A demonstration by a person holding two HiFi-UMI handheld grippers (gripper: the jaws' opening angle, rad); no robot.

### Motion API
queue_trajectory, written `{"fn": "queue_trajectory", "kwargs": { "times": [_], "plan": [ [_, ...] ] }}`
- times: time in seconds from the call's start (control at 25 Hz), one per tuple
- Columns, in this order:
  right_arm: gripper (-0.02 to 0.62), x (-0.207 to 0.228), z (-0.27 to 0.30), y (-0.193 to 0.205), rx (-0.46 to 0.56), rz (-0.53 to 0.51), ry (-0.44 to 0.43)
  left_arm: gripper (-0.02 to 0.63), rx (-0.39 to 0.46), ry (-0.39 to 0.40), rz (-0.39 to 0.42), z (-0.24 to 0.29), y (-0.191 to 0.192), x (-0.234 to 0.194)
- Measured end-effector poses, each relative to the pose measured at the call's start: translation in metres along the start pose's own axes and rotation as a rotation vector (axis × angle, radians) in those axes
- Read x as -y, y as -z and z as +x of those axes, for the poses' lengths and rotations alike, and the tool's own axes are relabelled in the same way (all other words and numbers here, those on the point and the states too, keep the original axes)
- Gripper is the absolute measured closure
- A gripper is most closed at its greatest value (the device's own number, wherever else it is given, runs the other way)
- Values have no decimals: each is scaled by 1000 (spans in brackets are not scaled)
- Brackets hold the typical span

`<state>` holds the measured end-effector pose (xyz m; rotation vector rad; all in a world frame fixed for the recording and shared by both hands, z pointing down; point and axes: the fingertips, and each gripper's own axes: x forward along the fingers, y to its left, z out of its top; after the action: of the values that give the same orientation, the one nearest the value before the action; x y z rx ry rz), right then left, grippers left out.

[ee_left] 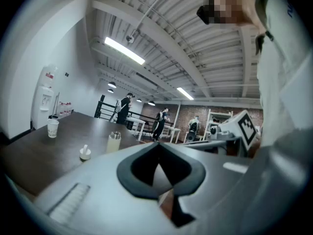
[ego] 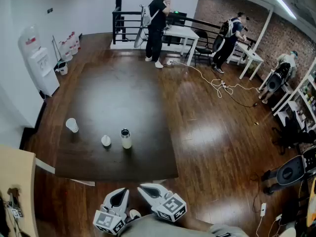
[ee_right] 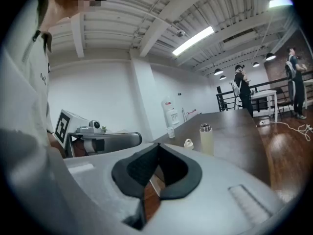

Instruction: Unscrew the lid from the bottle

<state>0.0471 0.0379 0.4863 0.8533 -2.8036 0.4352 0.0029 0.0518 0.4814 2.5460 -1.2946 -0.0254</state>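
Dark worktop [ego: 123,83] up front: bottle [ego: 126,138] standing upright near the front edge, its neck bare. Lid [ego: 106,141] is off, sitting just beside it on the left, and a cup [ego: 72,125] stands further left. Left tongs [ego: 120,195] and right tongs [ego: 147,190] hover off the near edge, both closed on nothing, well apart from the bottle.

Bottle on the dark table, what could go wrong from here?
The bottle looks uncapped, its lid lying loose beside it, so a knock could tip it and spill whatever it holds. Both the left gripper and right gripper have their jaws shut and empty; reaching in that way would push the bottle or lid rather than grasp. The cup nearby could also be swept over.
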Motion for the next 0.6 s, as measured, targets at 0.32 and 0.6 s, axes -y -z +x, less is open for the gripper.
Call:
{"fn": "queue_trajectory", "kwargs": {
  "times": [0.32,0.6],
  "plan": [
    [595,19,-67,-7,82,-36,29,603,78,-44,33,4,-13,51],
    [595,38,-167,5,118,-102,-3,603,150,-110,34,23,0,146]
  ]
}}
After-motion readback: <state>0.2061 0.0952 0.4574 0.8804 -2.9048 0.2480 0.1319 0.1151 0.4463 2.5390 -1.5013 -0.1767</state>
